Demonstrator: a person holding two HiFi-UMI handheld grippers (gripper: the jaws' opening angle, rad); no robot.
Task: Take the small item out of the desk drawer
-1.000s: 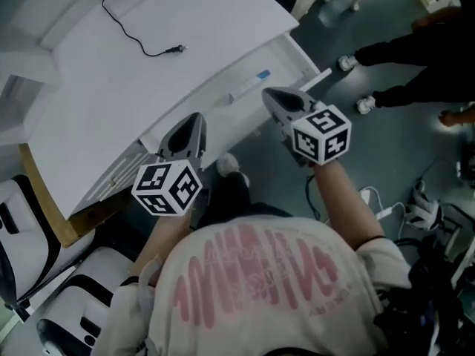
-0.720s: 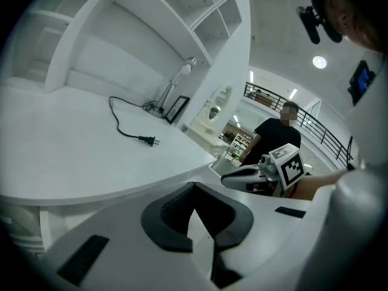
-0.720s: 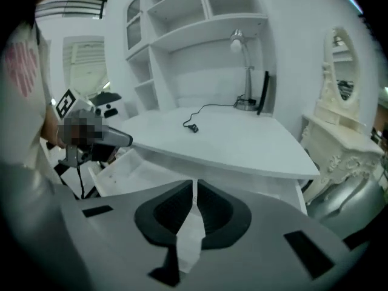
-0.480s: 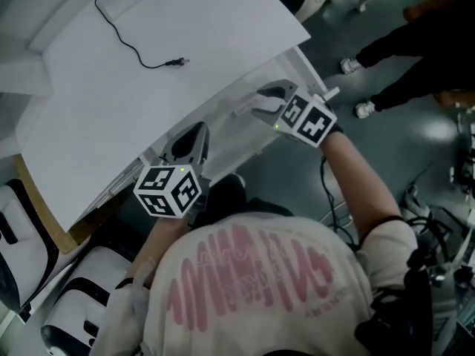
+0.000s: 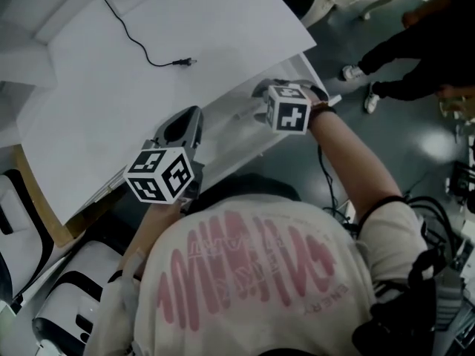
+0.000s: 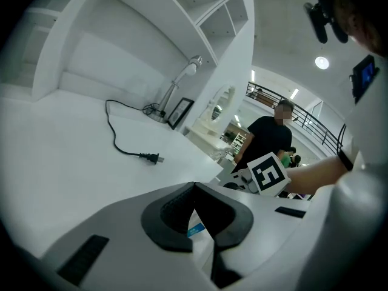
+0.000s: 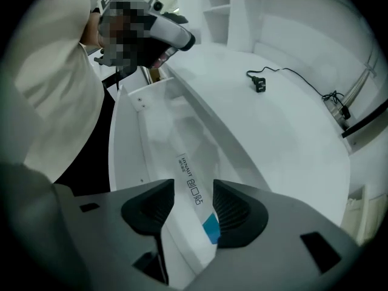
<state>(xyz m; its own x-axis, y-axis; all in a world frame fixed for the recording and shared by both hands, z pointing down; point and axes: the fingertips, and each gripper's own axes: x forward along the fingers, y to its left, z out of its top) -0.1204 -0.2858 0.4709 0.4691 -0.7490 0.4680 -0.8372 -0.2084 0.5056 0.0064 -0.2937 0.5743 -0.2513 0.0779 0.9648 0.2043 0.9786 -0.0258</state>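
Note:
The desk drawer (image 5: 223, 130) stands pulled out under the white desk top. Inside it lies the small item (image 7: 189, 177), a thin white strip with print and a blue end. My right gripper (image 7: 193, 193) reaches down into the drawer (image 7: 130, 138). Its jaws are opening, the strip lies between them, and neither pad presses on it. In the head view the right gripper (image 5: 262, 95) is mostly hidden behind its marker cube. My left gripper (image 5: 187, 121) hovers at the drawer's front edge, shut and empty (image 6: 194, 187). Under it a bit of the blue end (image 6: 195, 229) shows.
A black cable with a plug (image 5: 182, 62) lies on the desk top (image 5: 111, 87). People's legs and shoes (image 5: 371, 99) are on the floor at the right. A black and white chair (image 5: 44, 288) stands at the lower left. A desk lamp (image 6: 182, 77) rises at the back.
My right gripper has swung left and up from the floor side into the drawer, over the strip. The left gripper has hardly moved.

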